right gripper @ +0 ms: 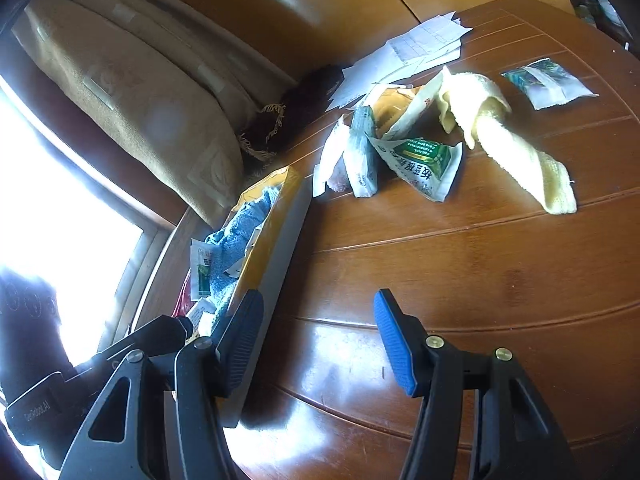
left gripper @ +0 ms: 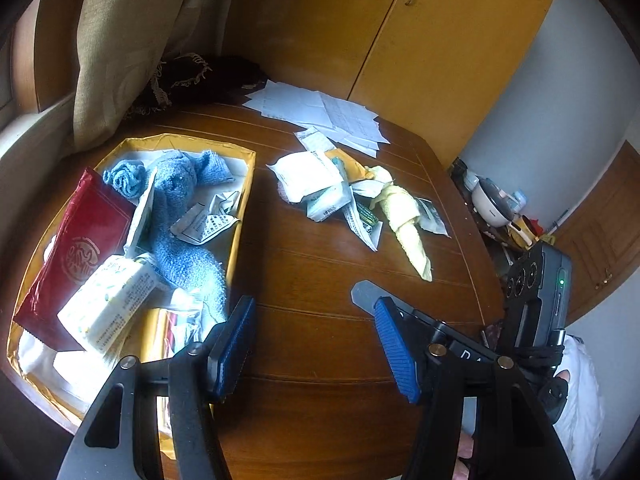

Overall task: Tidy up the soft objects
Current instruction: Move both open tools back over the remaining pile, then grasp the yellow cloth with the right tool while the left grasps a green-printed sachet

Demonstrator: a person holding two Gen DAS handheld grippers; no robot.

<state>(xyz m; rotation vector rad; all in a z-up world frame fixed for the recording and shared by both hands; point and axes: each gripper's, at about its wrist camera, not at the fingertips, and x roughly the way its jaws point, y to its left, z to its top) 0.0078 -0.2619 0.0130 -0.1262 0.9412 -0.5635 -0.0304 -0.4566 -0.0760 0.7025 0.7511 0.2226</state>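
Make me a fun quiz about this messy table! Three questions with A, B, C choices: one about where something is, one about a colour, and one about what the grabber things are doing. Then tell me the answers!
1. Where is the blue towel?
A. In the yellow box
B. On the white papers
C. Hanging on the cupboard

2. What colour is the rolled cloth lying out on the wooden table?
A. Red
B. Pale yellow
C. Black

3. What are the left gripper and right gripper doing?
A. Both squeezing packets
B. One is holding the towel
C. Both open with nothing between their fingers

Answers:
1. A, the towel lies inside the box beside a dark red packet.
2. B, the cloth next to the heap of packets is pale yellow.
3. C, in each wrist view only bare table shows between the blue pads.
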